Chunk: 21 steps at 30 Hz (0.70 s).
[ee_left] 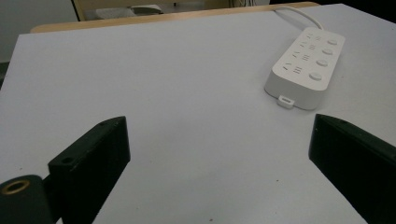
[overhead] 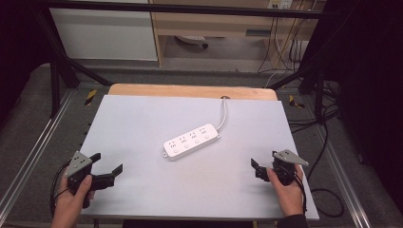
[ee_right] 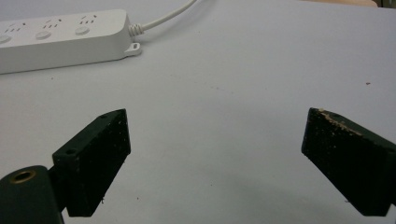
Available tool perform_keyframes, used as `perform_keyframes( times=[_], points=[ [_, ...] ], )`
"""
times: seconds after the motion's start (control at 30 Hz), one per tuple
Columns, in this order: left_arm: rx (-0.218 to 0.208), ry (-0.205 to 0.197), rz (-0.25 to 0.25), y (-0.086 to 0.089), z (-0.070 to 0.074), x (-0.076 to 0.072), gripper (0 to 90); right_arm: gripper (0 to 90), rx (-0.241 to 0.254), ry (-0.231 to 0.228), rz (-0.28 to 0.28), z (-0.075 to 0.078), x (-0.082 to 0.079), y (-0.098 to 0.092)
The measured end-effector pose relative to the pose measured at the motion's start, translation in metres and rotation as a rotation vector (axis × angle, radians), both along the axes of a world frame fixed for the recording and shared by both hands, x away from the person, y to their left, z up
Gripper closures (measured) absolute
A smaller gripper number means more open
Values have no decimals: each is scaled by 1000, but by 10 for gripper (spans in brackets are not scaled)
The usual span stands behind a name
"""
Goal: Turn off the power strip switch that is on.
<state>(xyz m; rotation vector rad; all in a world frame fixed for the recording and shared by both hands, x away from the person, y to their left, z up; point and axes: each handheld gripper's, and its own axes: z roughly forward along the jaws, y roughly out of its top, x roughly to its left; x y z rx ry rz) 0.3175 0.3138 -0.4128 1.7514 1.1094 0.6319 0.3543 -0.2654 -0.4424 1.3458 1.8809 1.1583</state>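
Observation:
A white power strip (overhead: 191, 141) with several sockets and round buttons lies slantwise in the middle of the pale grey table (overhead: 142, 118); its white cord (overhead: 223, 116) runs off toward the far edge. My left gripper (overhead: 107, 167) rests near the front left corner, held by a hand, jaws wide apart and empty. Its own view shows the power strip (ee_left: 306, 66) ahead to the right. My right gripper (overhead: 264, 162) sits near the front right corner, also open with nothing between its jaws. From there the power strip (ee_right: 60, 39) lies ahead at upper left, its cord (ee_right: 163, 18) curving away.
A wooden board (overhead: 192, 91) edges the table's far side. Black frame bars (overhead: 62, 71) stand at both far corners, and cables (overhead: 328, 142) trail on the floor at right. Light cabinets (overhead: 104, 33) stand beyond.

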Motion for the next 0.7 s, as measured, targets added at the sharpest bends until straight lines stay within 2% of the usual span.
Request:
perform_keyframes(
  times=[0.33,0.53,0.7],
  points=[
    [-2,3,-2,1,0,0,53,51,21,34,-21,6,0,0],
    [0,4,-3,0,-1,0,53,49,37,28,-15,8,-1,0],
    [3,7,-9,-1,-1,1,53,50,60,5,-7,11,-3,2]
  ],
)
